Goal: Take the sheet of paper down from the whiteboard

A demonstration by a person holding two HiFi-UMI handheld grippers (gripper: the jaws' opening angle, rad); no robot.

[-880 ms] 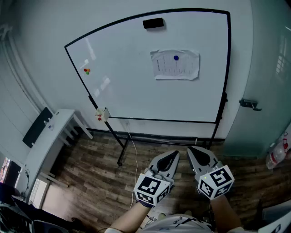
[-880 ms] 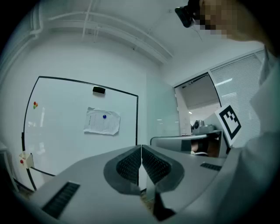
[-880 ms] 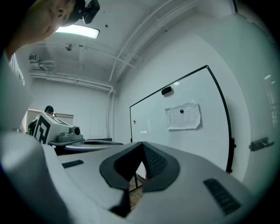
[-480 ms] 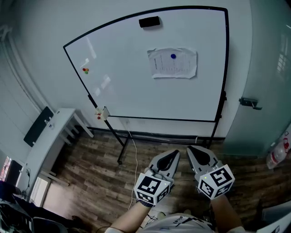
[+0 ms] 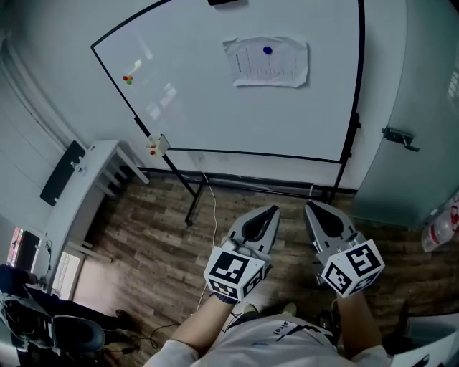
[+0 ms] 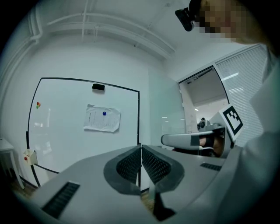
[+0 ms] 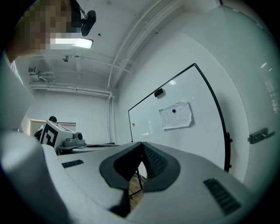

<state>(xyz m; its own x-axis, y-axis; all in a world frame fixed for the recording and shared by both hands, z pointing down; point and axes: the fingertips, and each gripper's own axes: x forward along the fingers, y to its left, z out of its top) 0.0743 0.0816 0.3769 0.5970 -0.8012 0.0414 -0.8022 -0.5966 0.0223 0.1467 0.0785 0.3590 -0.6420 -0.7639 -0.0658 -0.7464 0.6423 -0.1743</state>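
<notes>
White sheet of paper (image 5: 266,62), likely thin and floppy, is hanging under a blue magnet (image 5: 267,50); a bottom corner seems best for pinching. Left gripper (image 5: 270,211) and right gripper (image 5: 310,207) are sitting closed, holding nothing.

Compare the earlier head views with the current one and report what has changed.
The whiteboard and the sheet of paper sit higher and slightly larger in the head view, and the eraser is now cut by the top edge: the camera moved, apparently nearer. Nothing was grasped or released. Unchanged: paper under its blue magnet; left gripper and right gripper shut, empty, side by side.
</notes>
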